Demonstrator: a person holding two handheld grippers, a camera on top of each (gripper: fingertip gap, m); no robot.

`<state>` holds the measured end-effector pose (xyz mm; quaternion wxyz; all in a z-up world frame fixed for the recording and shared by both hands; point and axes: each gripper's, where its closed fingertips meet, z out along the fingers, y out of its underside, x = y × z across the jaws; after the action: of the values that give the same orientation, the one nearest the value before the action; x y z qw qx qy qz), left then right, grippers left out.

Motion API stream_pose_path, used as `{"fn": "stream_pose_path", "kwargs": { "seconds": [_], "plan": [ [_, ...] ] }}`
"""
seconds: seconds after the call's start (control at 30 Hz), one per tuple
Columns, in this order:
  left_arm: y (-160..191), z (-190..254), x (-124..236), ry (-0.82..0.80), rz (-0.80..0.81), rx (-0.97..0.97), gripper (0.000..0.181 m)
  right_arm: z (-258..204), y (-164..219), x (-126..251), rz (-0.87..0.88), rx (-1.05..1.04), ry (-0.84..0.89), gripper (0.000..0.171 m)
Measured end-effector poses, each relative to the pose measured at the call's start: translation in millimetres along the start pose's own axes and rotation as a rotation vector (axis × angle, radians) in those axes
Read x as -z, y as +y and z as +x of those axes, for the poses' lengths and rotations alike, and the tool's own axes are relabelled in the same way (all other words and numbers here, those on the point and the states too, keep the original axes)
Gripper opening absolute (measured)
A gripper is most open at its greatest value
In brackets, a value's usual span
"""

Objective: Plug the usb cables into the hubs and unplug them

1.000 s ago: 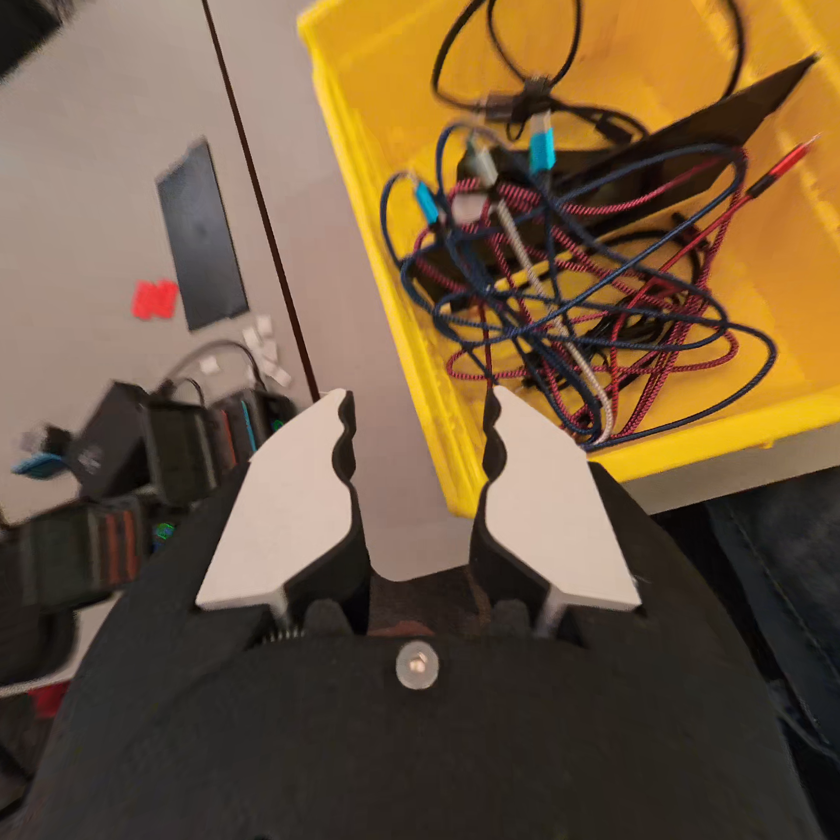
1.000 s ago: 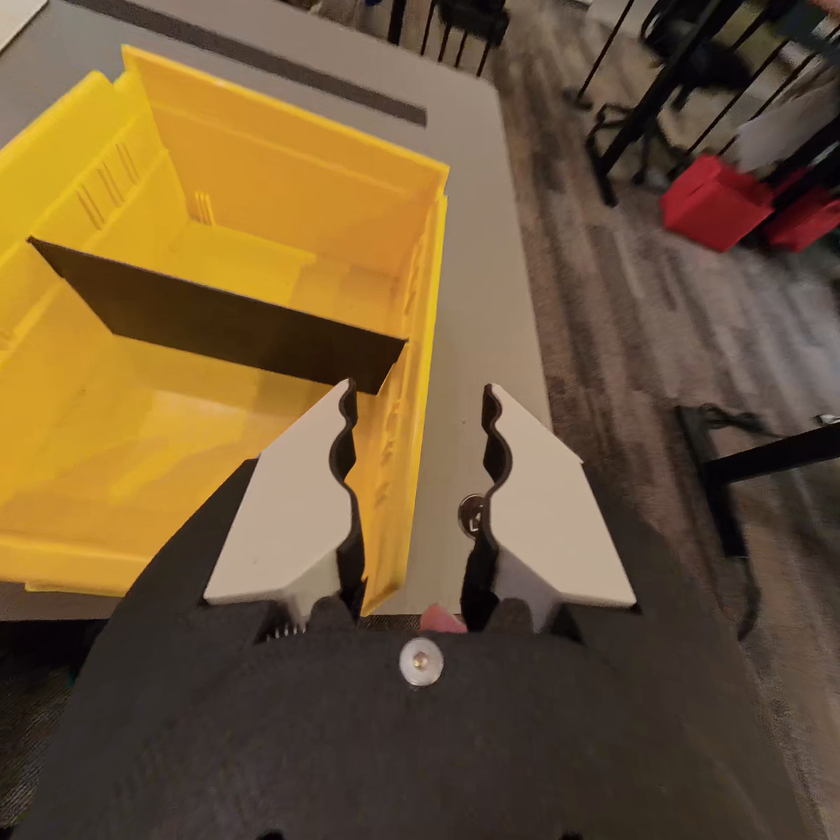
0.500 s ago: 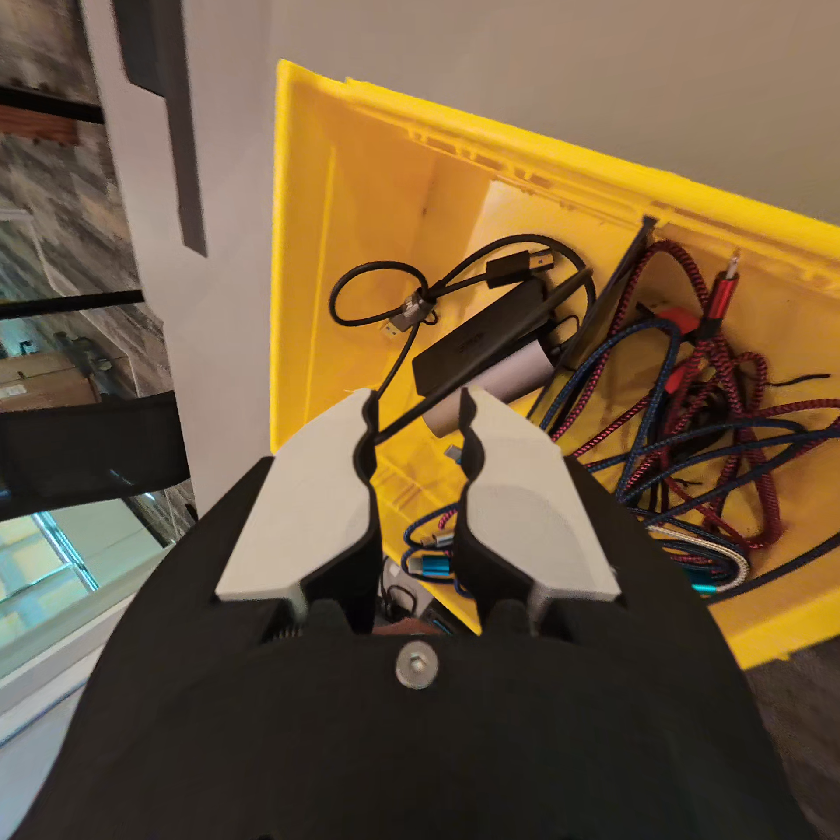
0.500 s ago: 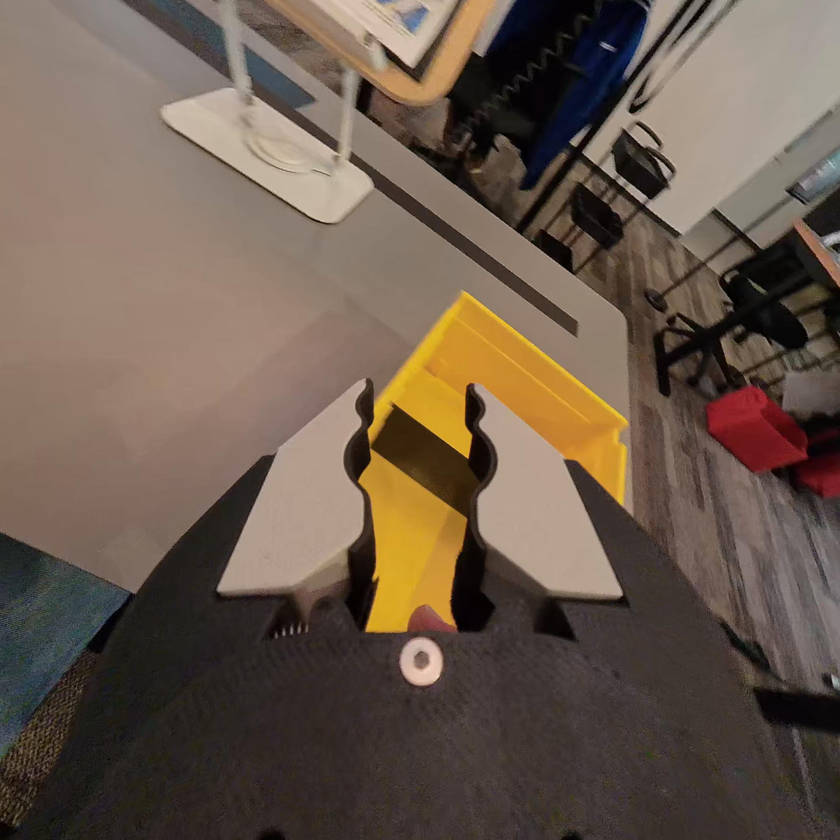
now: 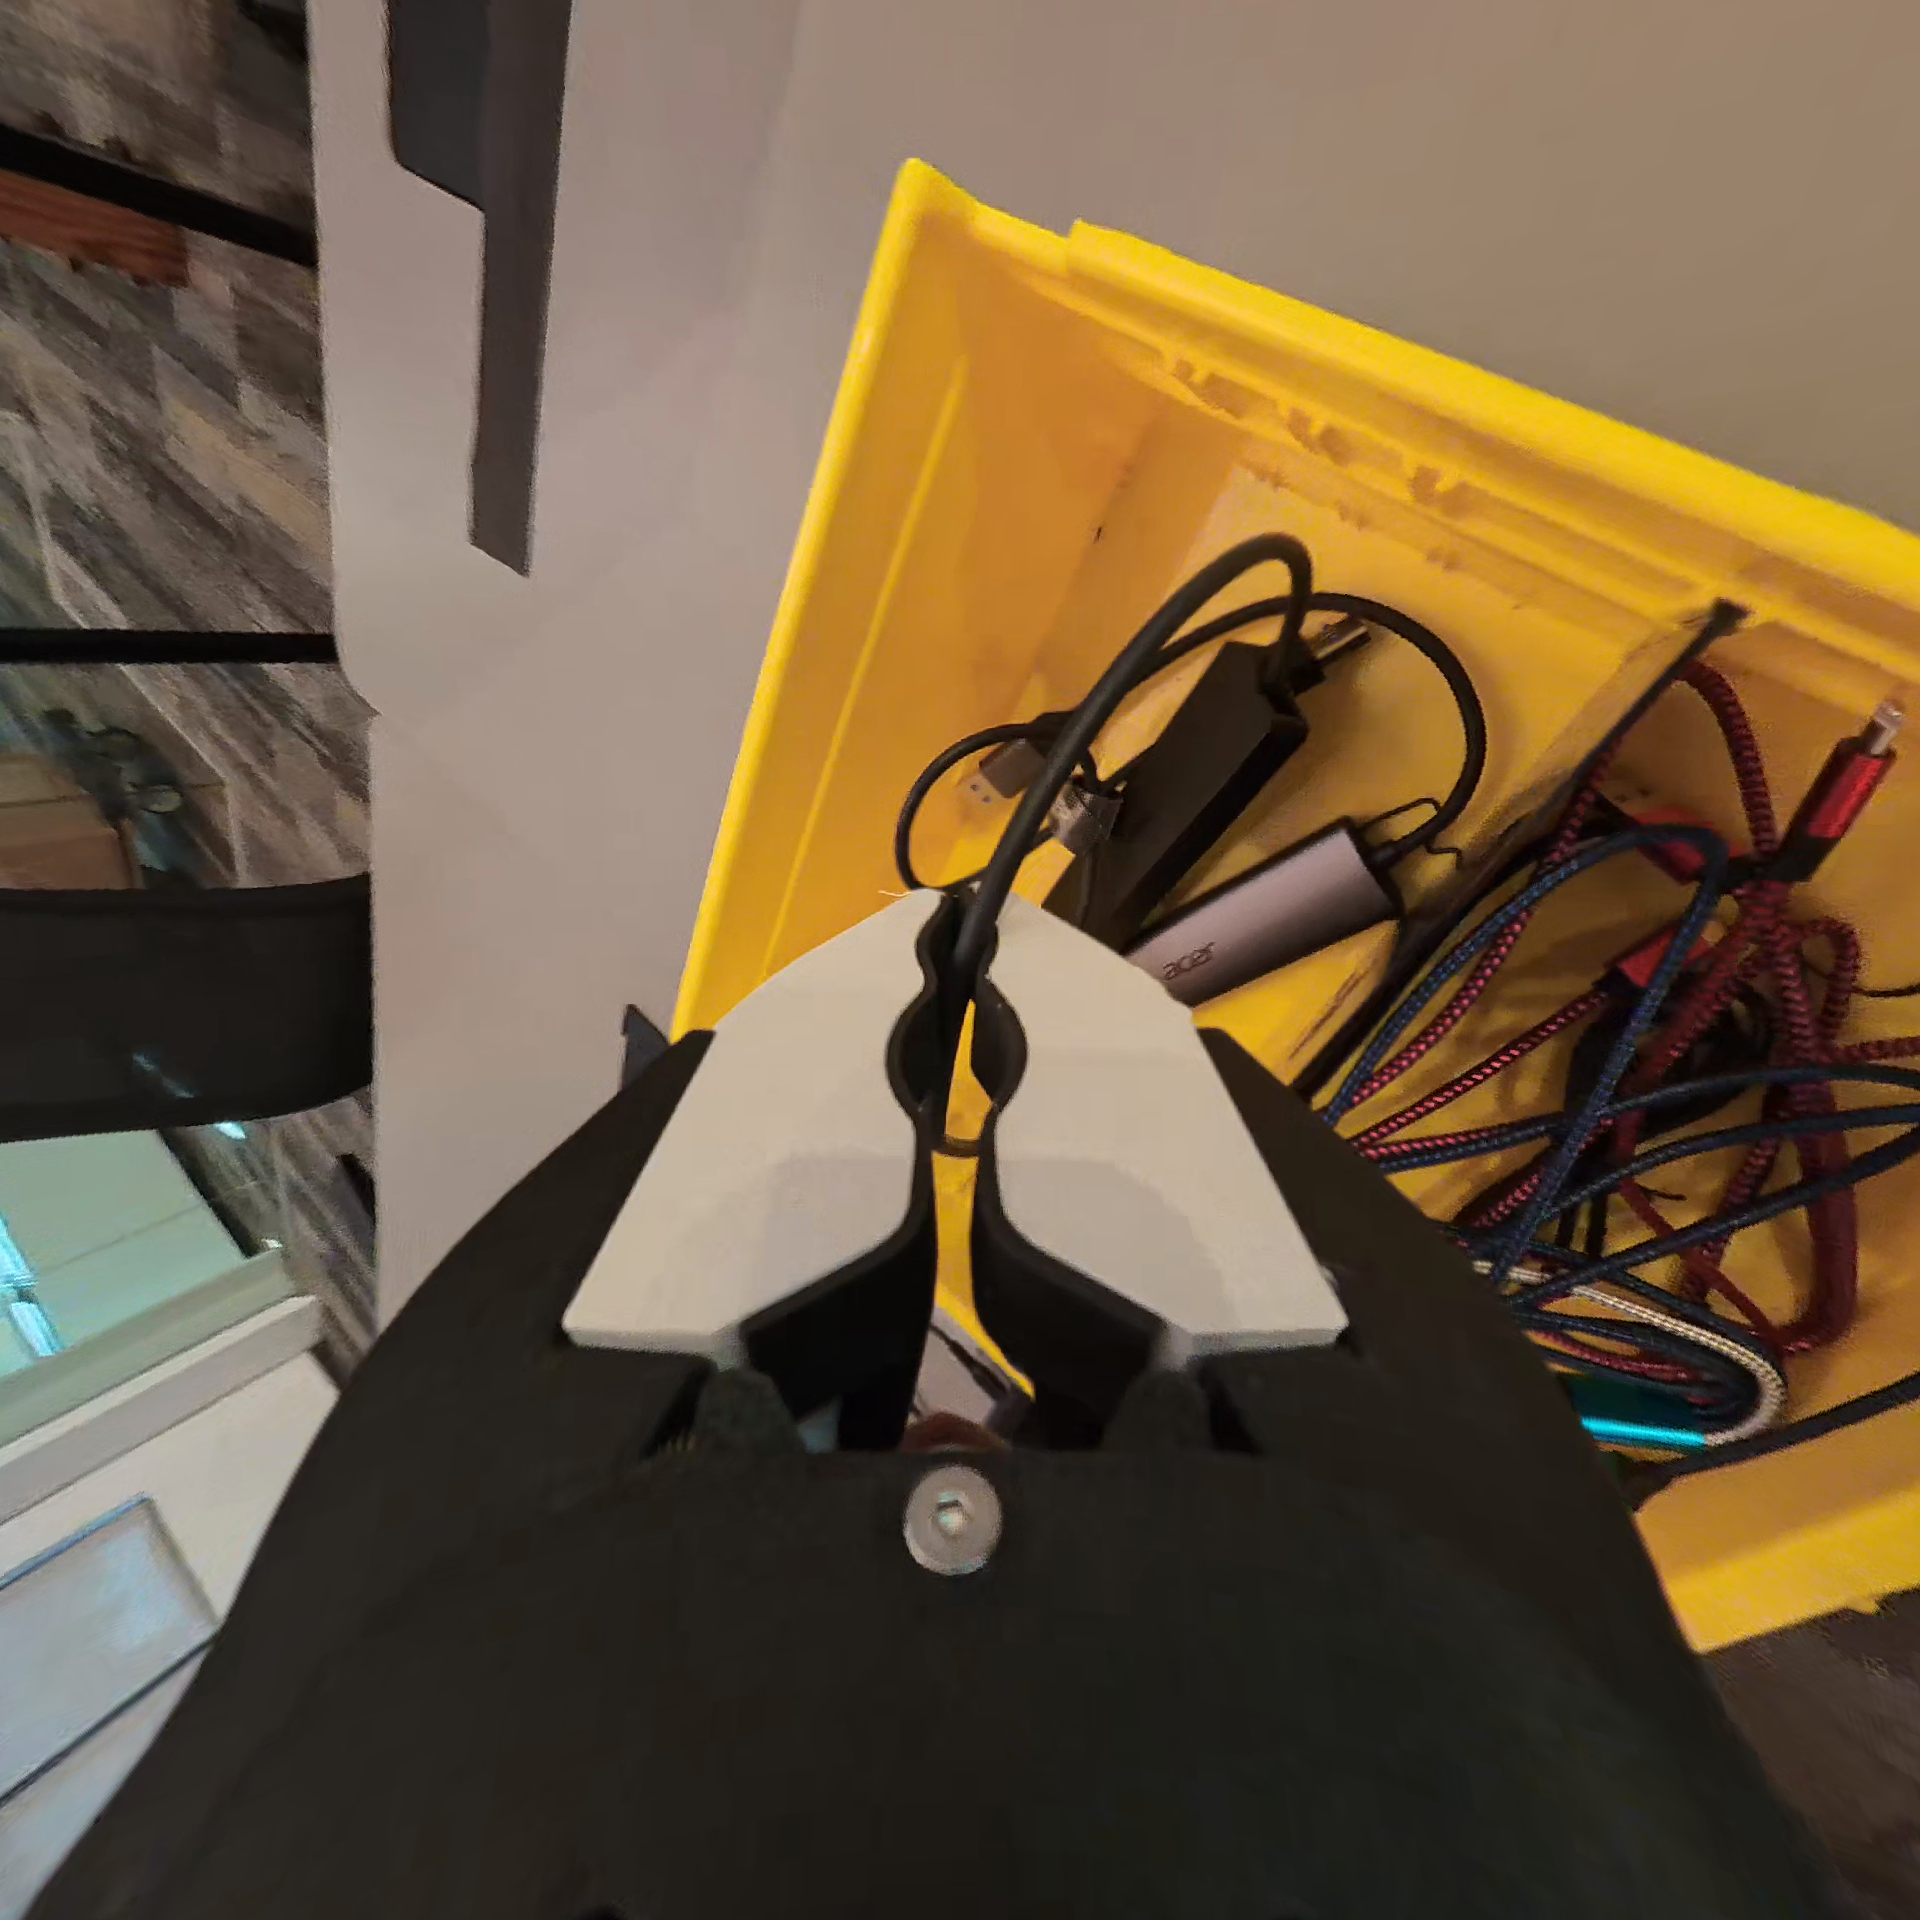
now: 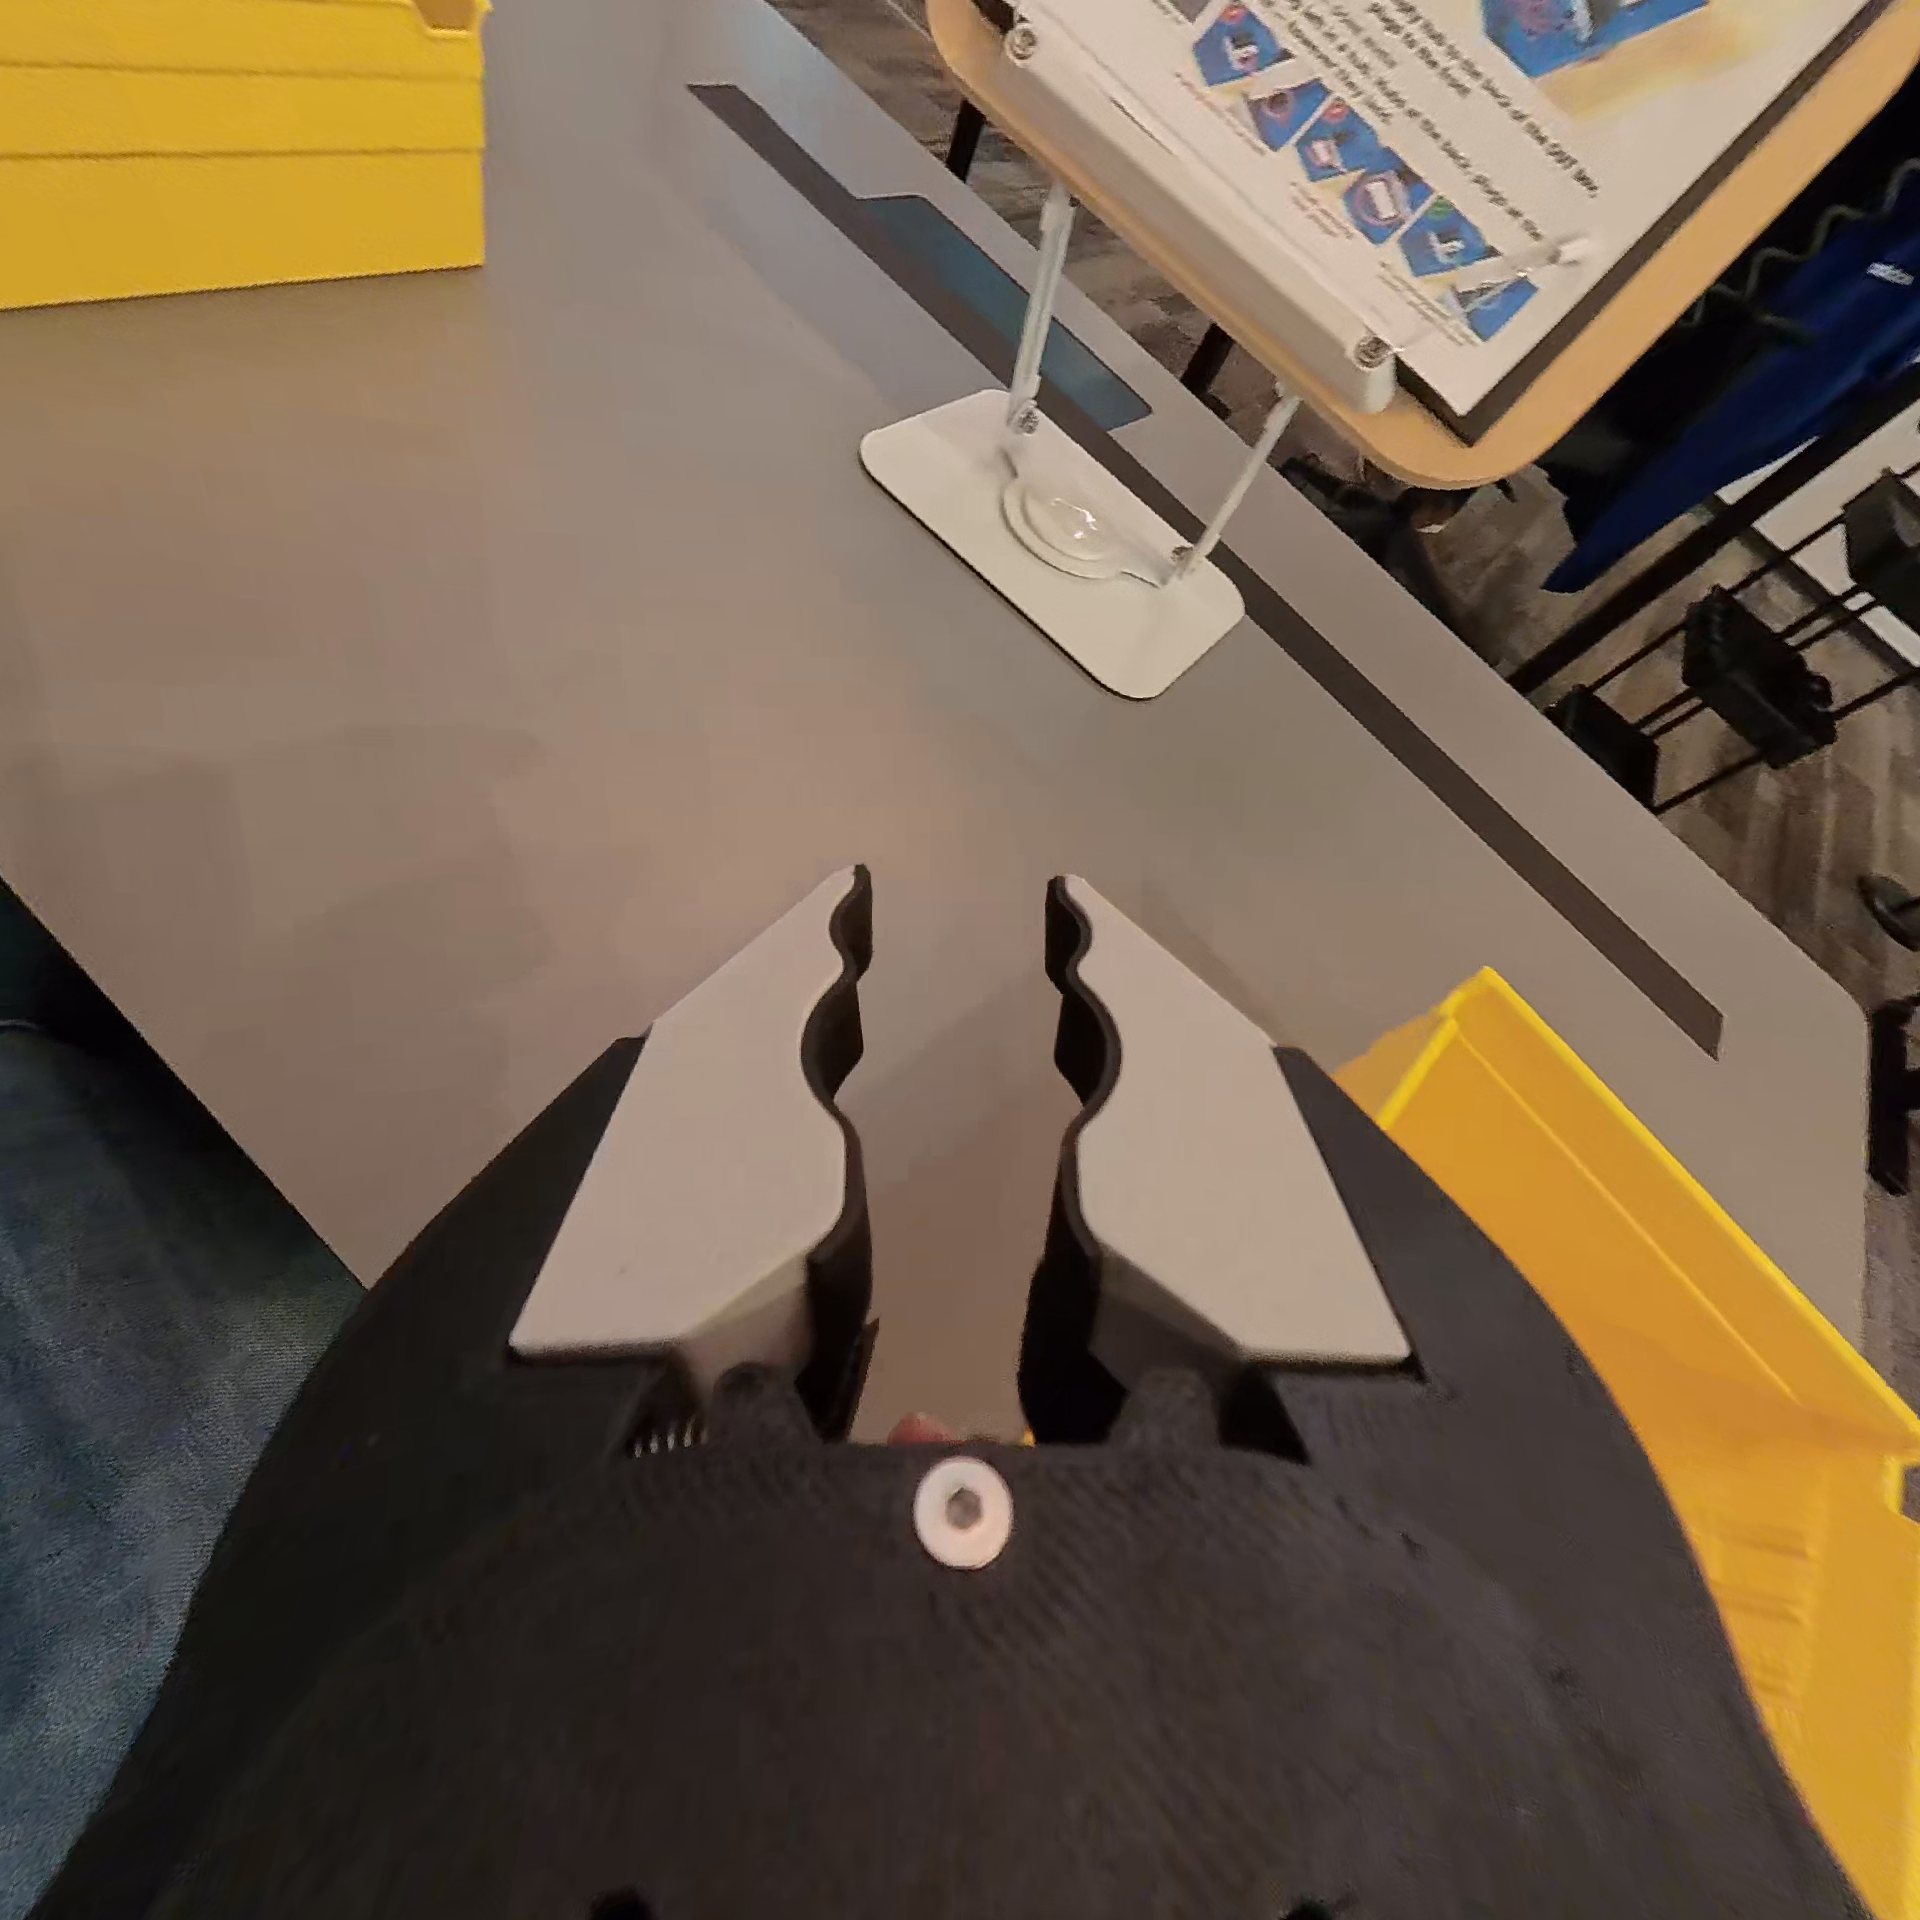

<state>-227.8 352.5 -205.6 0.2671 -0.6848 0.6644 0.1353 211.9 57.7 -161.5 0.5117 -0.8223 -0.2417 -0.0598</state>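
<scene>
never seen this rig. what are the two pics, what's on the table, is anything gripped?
No robot here: a person holds a two-finger gripper in each hand, each with a camera looking along its fingers. The left view shows the left gripper shut on a black cable that runs from a black hub in a yellow bin, beside a grey hub and tangled braided cables. The right view shows the right gripper open and empty over a grey table, with a document stand beyond.

Braided cables (image 5: 1714,1091) run off the frame's right edge.
</scene>
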Motion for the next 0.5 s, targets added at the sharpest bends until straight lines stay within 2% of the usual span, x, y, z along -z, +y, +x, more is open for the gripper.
{"fn": "stream_pose_path", "kwargs": {
  "seconds": [0.13,0.23,0.3,0.4,0.5],
  "plan": [
    [9.2,22.9,-29.9,0.143,-0.103,-0.066,0.0,-11.5,-0.2,-7.9,0.005,-0.025,-0.045,0.03],
    [8.1,35.5,-45.3,0.225,-0.157,-0.132,0.015,-16.7,1.5,-10.2,-0.002,-0.026,-0.058,0.03],
    [7.9,44.4,-55.1,0.293,-0.21,-0.169,0.032,-19.7,3.0,-11.5,-0.004,-0.034,-0.07,0.029],
    [12.8,54.0,-68.8,0.384,-0.302,-0.236,0.043,-23.6,5.2,-13.4,-0.004,-0.049,-0.087,0.03],
    [23.0,61.5,-74.9,0.478,-0.415,-0.296,0.043,-26.0,8.7,-15.0,-0.012,-0.051,-0.094,0.029]
  ]
}}
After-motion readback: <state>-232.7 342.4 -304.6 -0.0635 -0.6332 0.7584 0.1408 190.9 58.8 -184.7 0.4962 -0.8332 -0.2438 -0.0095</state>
